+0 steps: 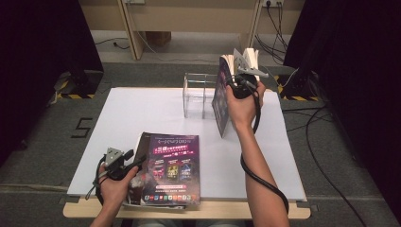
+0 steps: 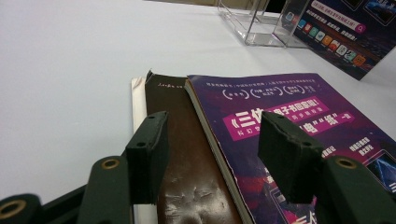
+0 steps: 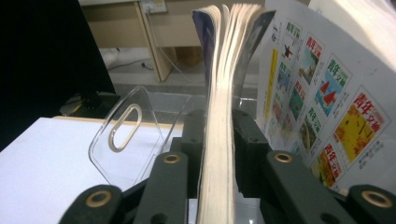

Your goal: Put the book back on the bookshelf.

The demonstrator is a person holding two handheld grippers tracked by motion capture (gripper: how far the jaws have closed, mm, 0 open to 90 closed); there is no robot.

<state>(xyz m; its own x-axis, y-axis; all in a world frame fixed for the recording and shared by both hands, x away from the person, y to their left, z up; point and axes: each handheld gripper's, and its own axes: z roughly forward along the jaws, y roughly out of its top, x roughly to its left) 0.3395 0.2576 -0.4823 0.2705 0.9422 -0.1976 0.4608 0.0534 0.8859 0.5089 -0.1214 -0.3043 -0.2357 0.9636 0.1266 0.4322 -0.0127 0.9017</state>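
Right tool (image 1: 240,71) is clamped on a magazine (image 1: 221,101), holding it upright above the counter (image 1: 142,113), just beside a clear plastic rack (image 1: 198,94). Left tool (image 1: 135,161) rests with its jaws apart at the edge of two books (image 1: 172,165) stacked flat near the counter's front.

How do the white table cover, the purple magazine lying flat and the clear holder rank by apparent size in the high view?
1. white table cover
2. purple magazine
3. clear holder, though it stands farther from the camera, so this gap is less sure.
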